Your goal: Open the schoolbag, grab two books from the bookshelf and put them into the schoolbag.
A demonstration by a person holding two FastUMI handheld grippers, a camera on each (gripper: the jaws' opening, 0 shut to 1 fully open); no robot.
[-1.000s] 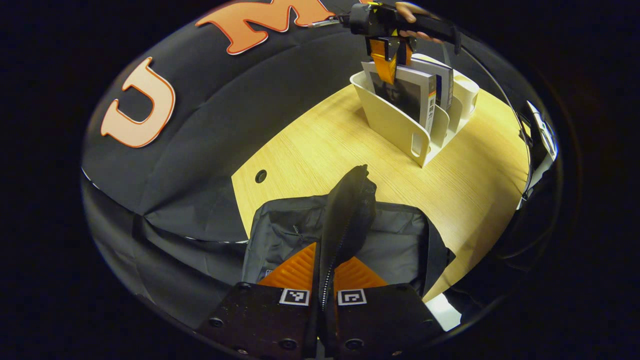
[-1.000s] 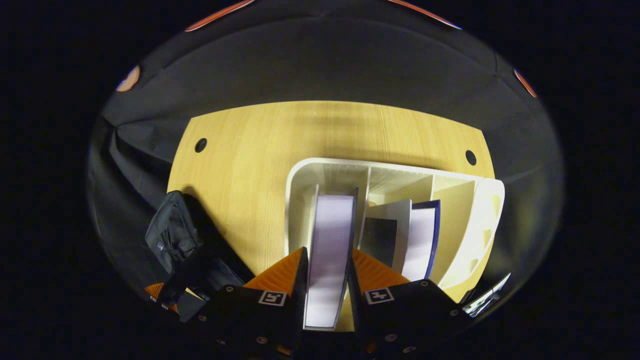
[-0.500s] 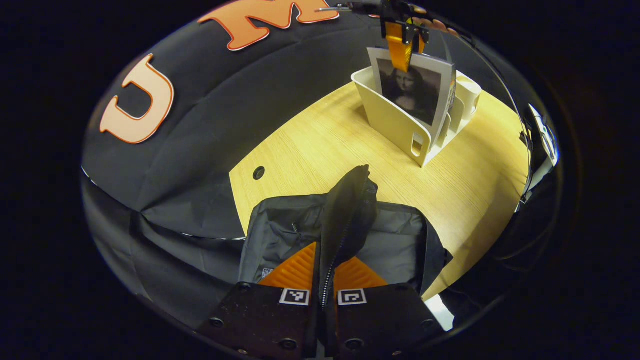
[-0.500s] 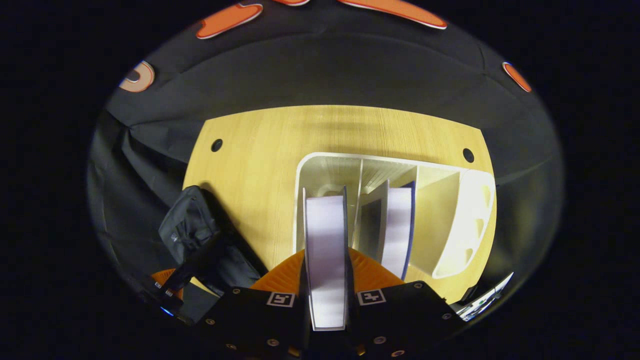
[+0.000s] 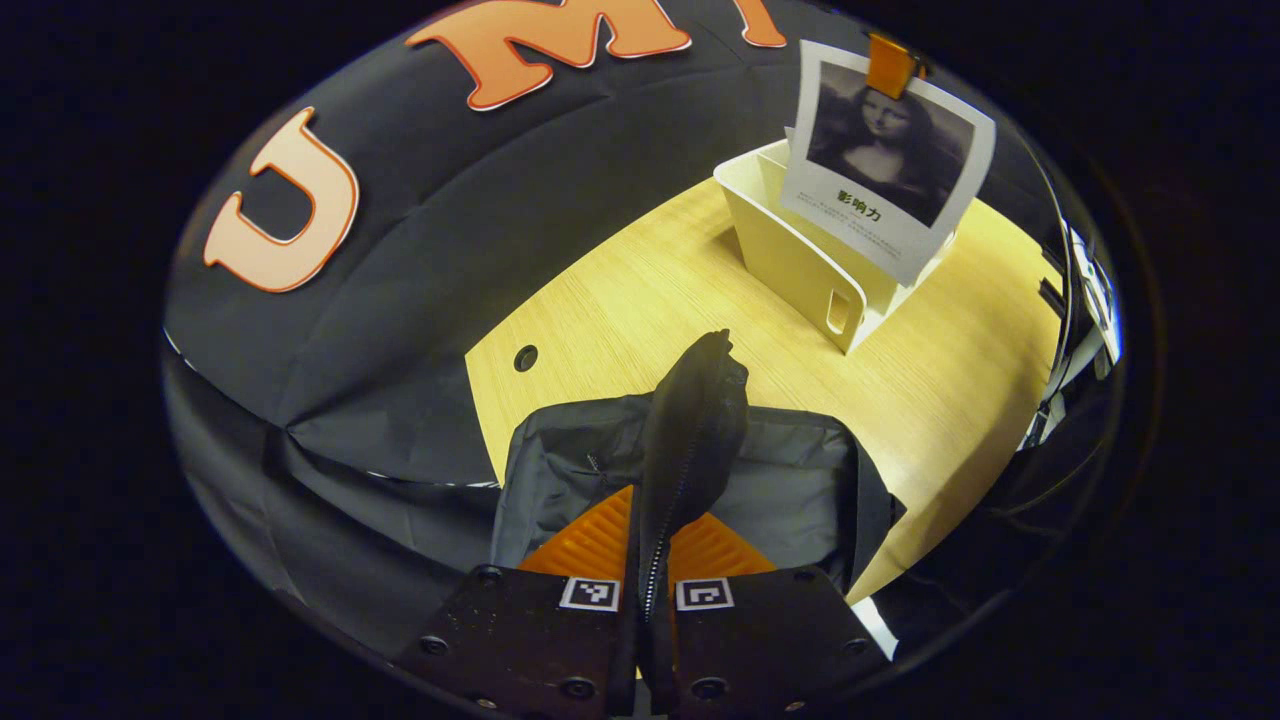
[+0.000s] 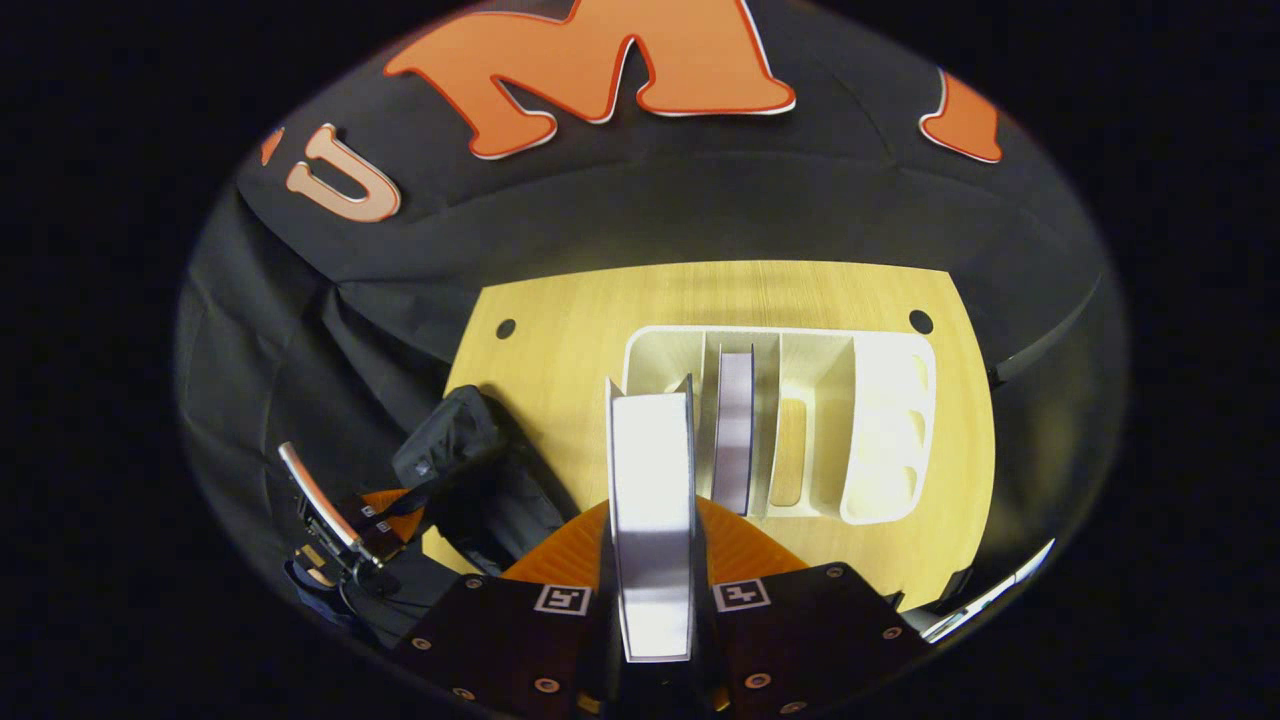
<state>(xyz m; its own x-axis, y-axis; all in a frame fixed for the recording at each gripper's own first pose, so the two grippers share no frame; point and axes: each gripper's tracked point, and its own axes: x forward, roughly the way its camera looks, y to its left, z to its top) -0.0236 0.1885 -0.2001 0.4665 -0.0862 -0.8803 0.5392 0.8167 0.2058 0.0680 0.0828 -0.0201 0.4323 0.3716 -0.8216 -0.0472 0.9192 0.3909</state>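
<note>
My left gripper [image 5: 647,560] is shut on the raised front flap [image 5: 690,440] of the dark grey schoolbag [image 5: 790,480], holding it up so the bag gapes on the wooden table [image 5: 640,300]. My right gripper [image 6: 652,560] is shut on a book [image 6: 652,500], seen edge-on from above. In the left gripper view that book [image 5: 885,170], with a portrait cover, hangs in the air above the cream bookshelf [image 5: 790,250]. A second book [image 6: 735,430] stands in the bookshelf [image 6: 880,430]. The schoolbag [image 6: 460,460] lies to the left, with the left gripper [image 6: 385,515] on it.
The table [image 6: 560,340] has two round cable holes, one [image 6: 506,328] at back left and one [image 6: 920,322] at back right. Black cloth walls the booth behind and to the left. The table's right edge runs close past the bookshelf.
My right gripper has lifted the portrait-cover book straight up out of the bookshelf; it now hangs clear above it. The left gripper has kept the bag flap raised, unmoved.
</note>
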